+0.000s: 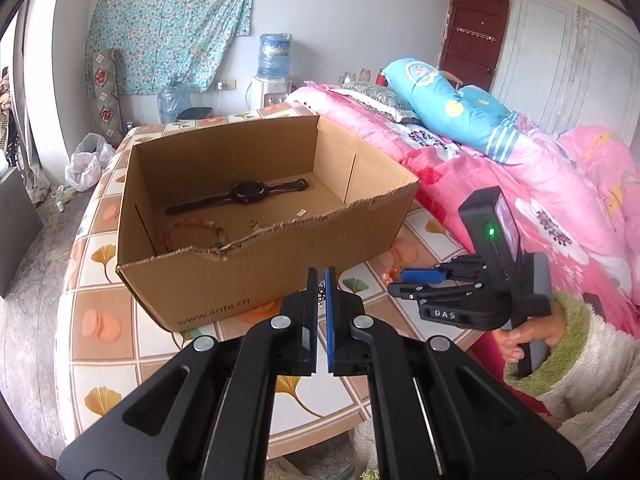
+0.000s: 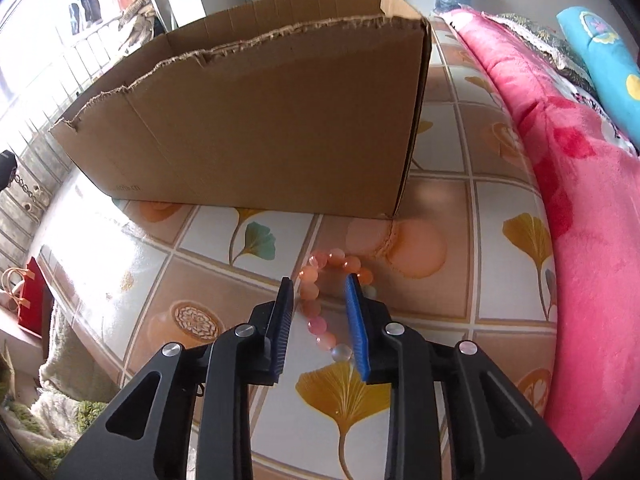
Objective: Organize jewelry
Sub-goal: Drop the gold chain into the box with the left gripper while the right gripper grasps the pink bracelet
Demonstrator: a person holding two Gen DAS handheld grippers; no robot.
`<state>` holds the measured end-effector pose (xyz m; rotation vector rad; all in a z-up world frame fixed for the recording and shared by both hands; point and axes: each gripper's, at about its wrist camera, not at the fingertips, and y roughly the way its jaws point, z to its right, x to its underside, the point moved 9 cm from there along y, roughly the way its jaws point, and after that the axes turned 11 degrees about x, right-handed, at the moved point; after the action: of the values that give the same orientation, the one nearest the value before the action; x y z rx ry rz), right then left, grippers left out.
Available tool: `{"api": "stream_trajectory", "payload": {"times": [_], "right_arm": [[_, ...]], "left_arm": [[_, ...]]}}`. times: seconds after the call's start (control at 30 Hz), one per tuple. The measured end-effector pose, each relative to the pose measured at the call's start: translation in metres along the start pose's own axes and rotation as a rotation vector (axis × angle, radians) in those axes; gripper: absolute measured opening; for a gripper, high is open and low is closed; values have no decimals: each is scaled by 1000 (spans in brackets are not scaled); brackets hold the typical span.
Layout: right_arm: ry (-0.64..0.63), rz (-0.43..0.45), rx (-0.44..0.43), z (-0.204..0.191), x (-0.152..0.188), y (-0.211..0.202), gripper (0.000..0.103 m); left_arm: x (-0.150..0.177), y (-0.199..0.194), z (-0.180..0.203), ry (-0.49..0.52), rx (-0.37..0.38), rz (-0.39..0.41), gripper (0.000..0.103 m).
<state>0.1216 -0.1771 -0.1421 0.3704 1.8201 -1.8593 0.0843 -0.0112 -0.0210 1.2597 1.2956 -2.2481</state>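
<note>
Item, bead bracelet (image 2: 334,300): on the tablecloth (image 2: 500,292) near the cardboard box (image 2: 260,120), between our right gripper's (image 2: 322,318) parted fingers; we judge it light, floppy, slippery, best pinched across one strand; left gripper (image 1: 321,300) nearly closed on a small dark chain (image 1: 321,294).

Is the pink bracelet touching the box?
Apart. In the right wrist view, bare tablecloth shows between the bracelet and the box.
</note>
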Motion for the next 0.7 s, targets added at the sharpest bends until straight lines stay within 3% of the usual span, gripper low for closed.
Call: {"api": "stream_trajectory", "payload": {"times": [0.1, 0.13, 0.23, 0.37, 0.53, 0.7], "right_arm": [[-35, 9, 35, -1, -3, 2, 17], [-45, 12, 37, -2, -4, 3, 10], [-7, 2, 16, 2, -5, 3, 10], [235, -3, -192, 30, -12, -3, 10], [518, 80, -445, 72, -20, -22, 10], [624, 165, -554, 95, -31, -39, 10]], "left_arm": [[-10, -2, 0, 0, 7, 16, 3], [-14, -3, 0, 0, 11, 21, 2], [-29, -5, -2, 12, 8, 40, 2], [-52, -11, -7, 18, 11, 71, 3], [-75, -2, -30, -31, 29, 49, 3], [-75, 28, -66, -161, 57, -48, 2]]}}
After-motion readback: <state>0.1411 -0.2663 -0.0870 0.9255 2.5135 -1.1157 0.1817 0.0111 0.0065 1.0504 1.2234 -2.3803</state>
